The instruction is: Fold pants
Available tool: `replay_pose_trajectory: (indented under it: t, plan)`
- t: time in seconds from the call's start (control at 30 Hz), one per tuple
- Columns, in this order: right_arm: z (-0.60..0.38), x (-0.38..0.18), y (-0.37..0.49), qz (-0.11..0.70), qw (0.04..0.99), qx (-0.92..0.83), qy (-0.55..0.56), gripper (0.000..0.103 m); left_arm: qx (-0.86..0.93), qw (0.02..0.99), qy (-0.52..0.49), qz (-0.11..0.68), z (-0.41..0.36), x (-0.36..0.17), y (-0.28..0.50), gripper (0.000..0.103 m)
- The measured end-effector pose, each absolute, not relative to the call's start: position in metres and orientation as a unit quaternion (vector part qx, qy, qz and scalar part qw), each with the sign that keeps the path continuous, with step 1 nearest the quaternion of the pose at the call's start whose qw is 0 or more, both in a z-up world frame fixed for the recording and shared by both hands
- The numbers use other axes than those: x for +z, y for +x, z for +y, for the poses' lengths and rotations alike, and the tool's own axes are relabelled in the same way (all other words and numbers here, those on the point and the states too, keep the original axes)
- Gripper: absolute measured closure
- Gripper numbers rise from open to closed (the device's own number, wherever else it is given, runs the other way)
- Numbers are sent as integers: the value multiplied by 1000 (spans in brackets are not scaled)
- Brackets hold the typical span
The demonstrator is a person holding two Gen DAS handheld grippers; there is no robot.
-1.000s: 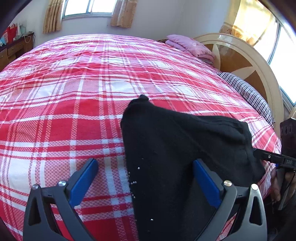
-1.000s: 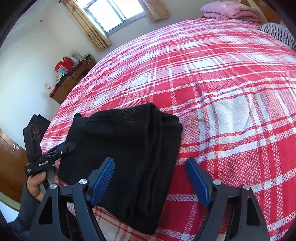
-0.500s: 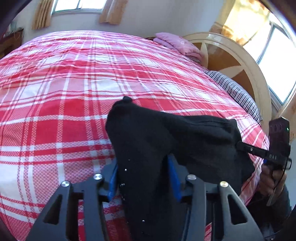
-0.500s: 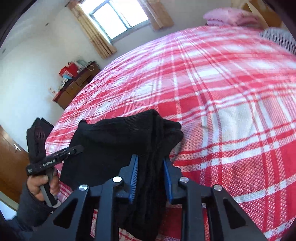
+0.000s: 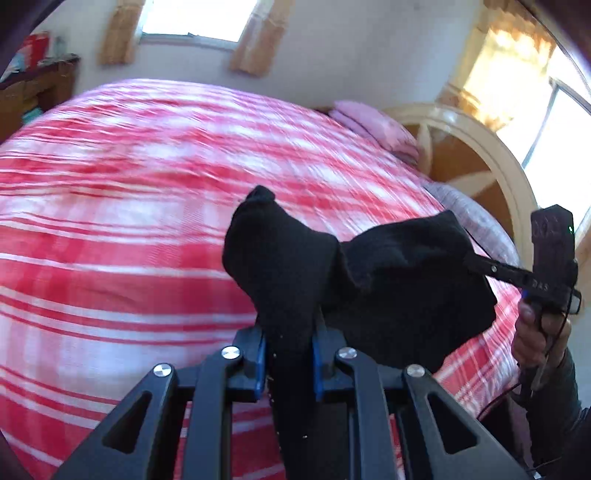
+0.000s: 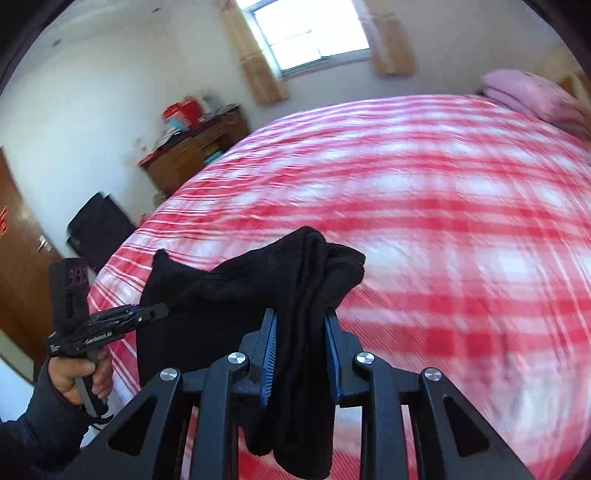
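At the far left of the right wrist view a brown door (image 6: pixel 14 266) stands beside a dark chair (image 6: pixel 98 230), and a wooden dresser (image 6: pixel 192 147) against the wall carries red bags and blurred clutter that cannot be made out. A person's hand (image 6: pixel 79 376) in a dark sleeve holds the left tongs (image 6: pixel 159 312), whose jaws have just been closing and now clench one end of the black pants (image 6: pixel 236 295). The left wrist view shows that end pinched between the blue pads (image 5: pixel 260 363). The right tongs (image 6: pixel 301 350) grasp the other end, bunched thick between their pads, with a fold hanging below. In the left wrist view they (image 5: pixel 471 264) bite the cloth from the right side. The pants hang lifted between both tongs above the bed (image 6: pixel 443 221), which has a red and white plaid cover, blurred in both views. A curtained window (image 6: pixel 310 33) is behind it. A folded pink blanket (image 5: pixel 373 125) lies at the far right end beside the curved wooden headboard (image 5: pixel 480 147), near a striped pillow (image 5: pixel 469 214).
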State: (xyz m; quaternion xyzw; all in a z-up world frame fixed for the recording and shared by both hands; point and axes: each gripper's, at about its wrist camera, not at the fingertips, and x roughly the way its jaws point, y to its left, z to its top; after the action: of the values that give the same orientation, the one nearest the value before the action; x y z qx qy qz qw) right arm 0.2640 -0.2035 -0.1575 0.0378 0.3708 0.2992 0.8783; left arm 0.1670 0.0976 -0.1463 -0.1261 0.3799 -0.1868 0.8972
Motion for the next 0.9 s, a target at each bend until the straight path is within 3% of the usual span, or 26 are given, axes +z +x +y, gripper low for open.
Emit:
replay_pose_trajectory:
  t: [0.2,0.37,0.43,0.47,0.5,0.53,0.73,0.87,0.9]
  plan:
    - [-93,-161,329,378,845,376,27,78,-81,922,-135,355,194,-131,167,83]
    - [-5,-201,367,418,812,407,16,78,-3,928,-119,352,256,-138,167,82]
    - [10,-222,380,447,804,392,22,72,22,918,-123,376,273,-161,174,71]
    - [13,-238,391,470,801,371,29,69,38,911,-122,393,279,-174,177,59]
    - [10,-247,397,482,794,368,51,57,55,907,-125,399,285,-185,177,45]
    - [5,-253,400,486,786,373,79,56,69,910,-139,384,292,-190,173,29]
    - [-23,-241,377,460,802,373,82,49,88,917,-137,364,285,-194,172,22]
    - [-21,-239,345,453,804,385,21,47,114,916,-138,360,276,-194,163,9]
    - [-20,-244,343,454,815,360,-5,39,121,917,-134,356,272,-195,157,8]
